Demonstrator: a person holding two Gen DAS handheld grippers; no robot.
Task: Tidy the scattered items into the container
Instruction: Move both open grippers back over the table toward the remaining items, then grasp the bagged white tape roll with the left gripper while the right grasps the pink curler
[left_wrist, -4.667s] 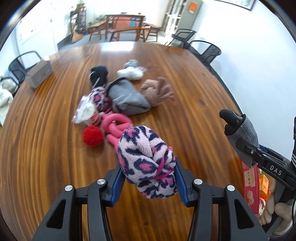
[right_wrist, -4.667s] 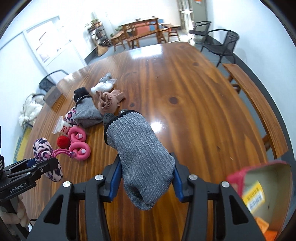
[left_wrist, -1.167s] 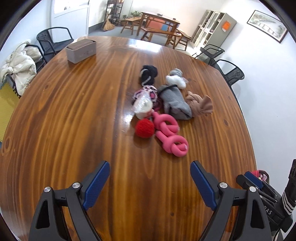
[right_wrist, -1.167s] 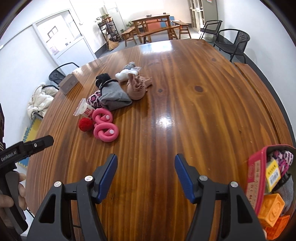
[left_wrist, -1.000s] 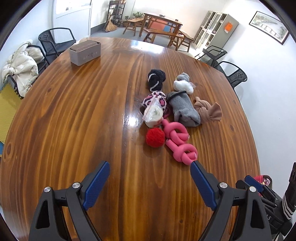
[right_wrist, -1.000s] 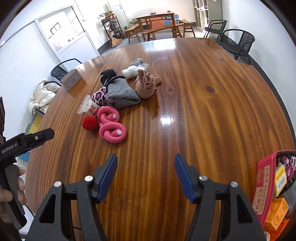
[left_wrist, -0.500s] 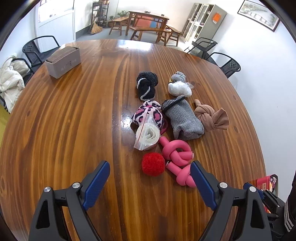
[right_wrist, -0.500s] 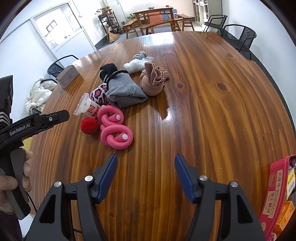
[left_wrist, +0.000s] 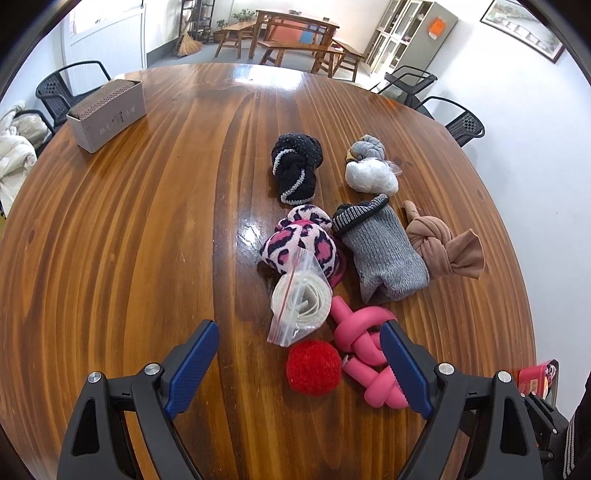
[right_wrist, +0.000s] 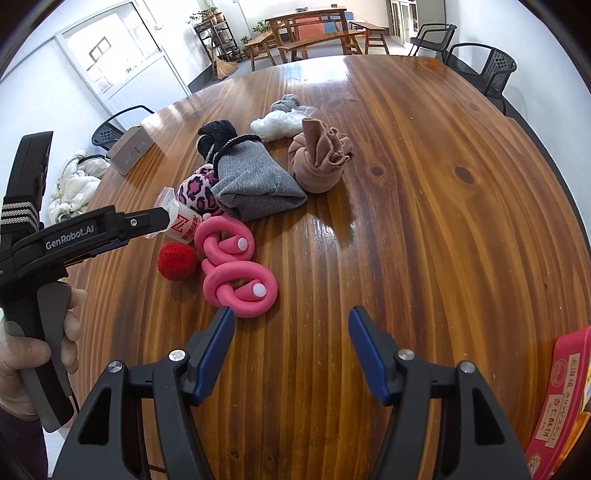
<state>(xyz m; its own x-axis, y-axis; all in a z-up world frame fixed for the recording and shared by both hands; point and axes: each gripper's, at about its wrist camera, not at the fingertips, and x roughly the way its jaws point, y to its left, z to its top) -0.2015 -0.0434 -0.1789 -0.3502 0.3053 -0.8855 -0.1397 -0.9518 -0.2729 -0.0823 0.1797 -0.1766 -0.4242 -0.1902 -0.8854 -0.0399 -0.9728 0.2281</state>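
While both grippers are empty, the step in hand looks like an approach to the next pick from the pile.

From the left wrist view, the left gripper (left_wrist: 299, 363) fills the bottom of the frame, jaws wide apart with nothing clamped. A red ball (left_wrist: 313, 367) lies between the blue pads, low centre, and the knotted pink toy (left_wrist: 365, 354) sits just right of it, partly behind the right pad. Above them a clear bag (left_wrist: 299, 300) leans on a leopard sock (left_wrist: 295, 243); a grey sock (left_wrist: 384, 258), a tan knot (left_wrist: 439, 243), a black sock (left_wrist: 295, 166) and a white bundle (left_wrist: 371, 173) spread toward the upper centre of the table (left_wrist: 129, 240). The container (left_wrist: 537, 374) shows only as a red sliver at the lower right edge.

From the right wrist view, the right gripper (right_wrist: 291, 332) sits at bottom centre, jaws about half open over bare wood, holding nothing. The pink toy lies just up-left of its left pad, the ball beyond it at centre left. The left tool enters from the left edge, held by a hand (right_wrist: 33, 354). The container's red wall is at the lower right corner.

Next, I judge, the left jaws must drop around the ball and close, keeping the right pad clear of the pink toy.
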